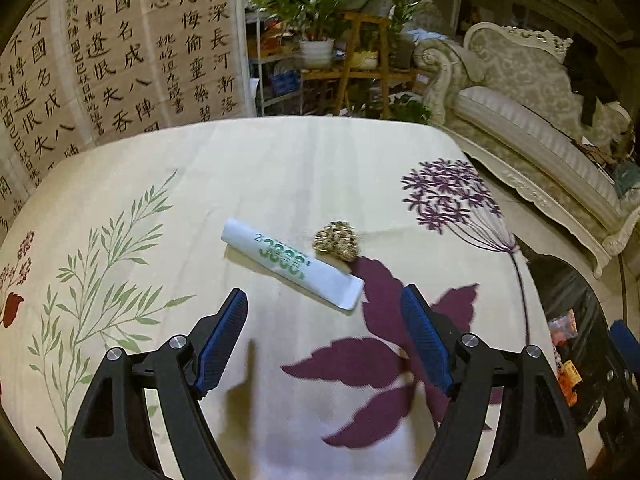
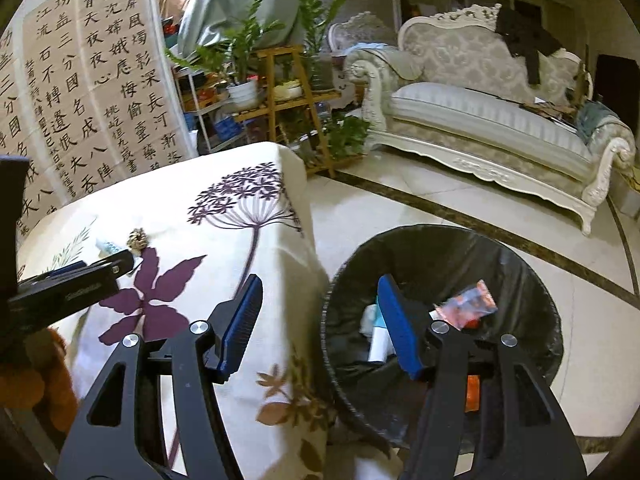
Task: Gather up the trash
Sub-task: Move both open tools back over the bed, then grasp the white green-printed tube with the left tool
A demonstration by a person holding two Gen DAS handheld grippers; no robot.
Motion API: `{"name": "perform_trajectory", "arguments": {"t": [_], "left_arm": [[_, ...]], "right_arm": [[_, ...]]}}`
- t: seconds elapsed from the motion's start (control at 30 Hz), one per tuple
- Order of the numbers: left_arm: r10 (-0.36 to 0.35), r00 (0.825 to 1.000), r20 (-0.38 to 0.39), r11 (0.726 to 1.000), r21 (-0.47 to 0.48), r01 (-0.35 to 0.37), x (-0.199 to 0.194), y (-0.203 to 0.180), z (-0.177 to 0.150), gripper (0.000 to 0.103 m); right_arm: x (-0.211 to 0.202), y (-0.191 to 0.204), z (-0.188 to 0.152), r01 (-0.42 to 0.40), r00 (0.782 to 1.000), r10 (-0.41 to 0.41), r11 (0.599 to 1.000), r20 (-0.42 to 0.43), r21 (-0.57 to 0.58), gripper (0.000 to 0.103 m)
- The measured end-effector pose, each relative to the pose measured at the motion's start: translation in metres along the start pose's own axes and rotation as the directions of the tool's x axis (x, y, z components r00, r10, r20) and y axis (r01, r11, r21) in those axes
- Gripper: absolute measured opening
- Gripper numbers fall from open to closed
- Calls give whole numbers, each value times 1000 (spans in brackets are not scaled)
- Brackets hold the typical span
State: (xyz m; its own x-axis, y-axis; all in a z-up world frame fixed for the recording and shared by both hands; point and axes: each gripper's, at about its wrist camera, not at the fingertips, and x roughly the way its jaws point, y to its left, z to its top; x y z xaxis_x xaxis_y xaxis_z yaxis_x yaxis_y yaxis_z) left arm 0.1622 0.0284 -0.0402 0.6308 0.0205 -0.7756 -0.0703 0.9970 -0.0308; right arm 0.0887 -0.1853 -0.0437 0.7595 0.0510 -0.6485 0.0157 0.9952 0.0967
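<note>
A white tube with green print [image 1: 292, 266] lies on the flowered tablecloth [image 1: 280, 168], with a crumpled speckled wad [image 1: 337, 241] touching its far side. My left gripper [image 1: 324, 304] is open and empty, just short of the tube. My right gripper [image 2: 320, 292] is open and empty, above the table's right edge and the rim of the black-lined trash bin [image 2: 532, 280]. The bin holds a red-orange wrapper [image 2: 468, 304] and white items [image 2: 378, 344]. The tube [image 2: 107, 246] and wad [image 2: 138, 239] show small in the right wrist view, behind the left gripper's body [image 2: 64, 292].
The bin [image 1: 576, 308] stands on the tiled floor right of the table. A calligraphy screen [image 1: 120, 48] stands behind the table. Plant shelves [image 1: 352, 68] and a pale sofa [image 2: 488, 120] lie beyond. A brown plush thing [image 2: 44, 384] sits at the lower left.
</note>
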Motion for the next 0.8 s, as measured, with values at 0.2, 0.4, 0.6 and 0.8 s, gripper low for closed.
{"name": "perform_trajectory", "arguments": {"t": [0.2,0.4,0.6,0.8], "left_arm": [[0,999,-32,1000,-12,-1,12,5,8,76],[21,998,-61,1000,-15,-22,21,12,8,76],[25,998,-59,1000,-13,-25,15,21,1,76],[37,998,-59,999,-33,-39,9,38,-6,76]], "right_arm": [[5,4,2,-10,1000,10,1000,-13,-5,59],[8,9,2,-13,1000,13,1000,-25,-12,59],[8,12,1,-18,999,18,1000,-27,-16,59],[7,19,-1,-24,999,23,999,-30,-29,59]]}}
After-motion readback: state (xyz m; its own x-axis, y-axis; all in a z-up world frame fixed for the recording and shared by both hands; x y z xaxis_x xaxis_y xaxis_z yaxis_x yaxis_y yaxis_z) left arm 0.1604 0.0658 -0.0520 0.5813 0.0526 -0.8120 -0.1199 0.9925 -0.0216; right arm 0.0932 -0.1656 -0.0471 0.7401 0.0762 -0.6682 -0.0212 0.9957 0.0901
